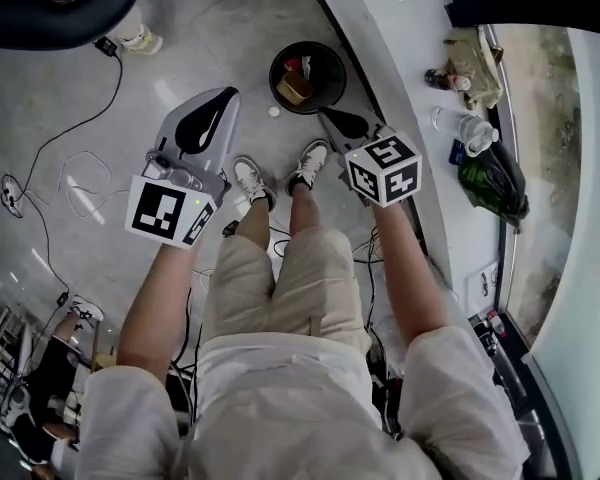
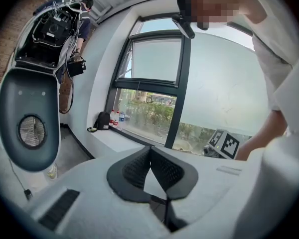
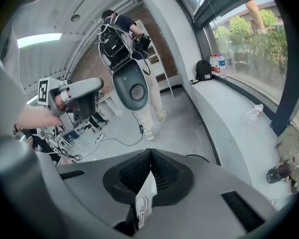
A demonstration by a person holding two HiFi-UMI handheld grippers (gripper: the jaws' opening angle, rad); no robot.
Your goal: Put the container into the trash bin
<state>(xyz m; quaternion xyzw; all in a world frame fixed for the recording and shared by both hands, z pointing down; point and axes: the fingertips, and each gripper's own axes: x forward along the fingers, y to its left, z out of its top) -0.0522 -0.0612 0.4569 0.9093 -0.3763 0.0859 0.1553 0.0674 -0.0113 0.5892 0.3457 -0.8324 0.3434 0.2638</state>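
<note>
The black round trash bin stands on the grey floor just beyond the person's shoes. A tan container lies inside it beside something red. My left gripper hangs left of the bin, well above the floor, its jaws shut with nothing between them. Just right of the bin's near rim my right gripper is also held up. Its jaws are shut and empty too. Neither gripper touches the bin.
A long white window ledge runs along the right, bearing plastic bottles, a dark green bag and crumpled cloth. Cables trail over the floor at left. A small white scrap lies by the bin.
</note>
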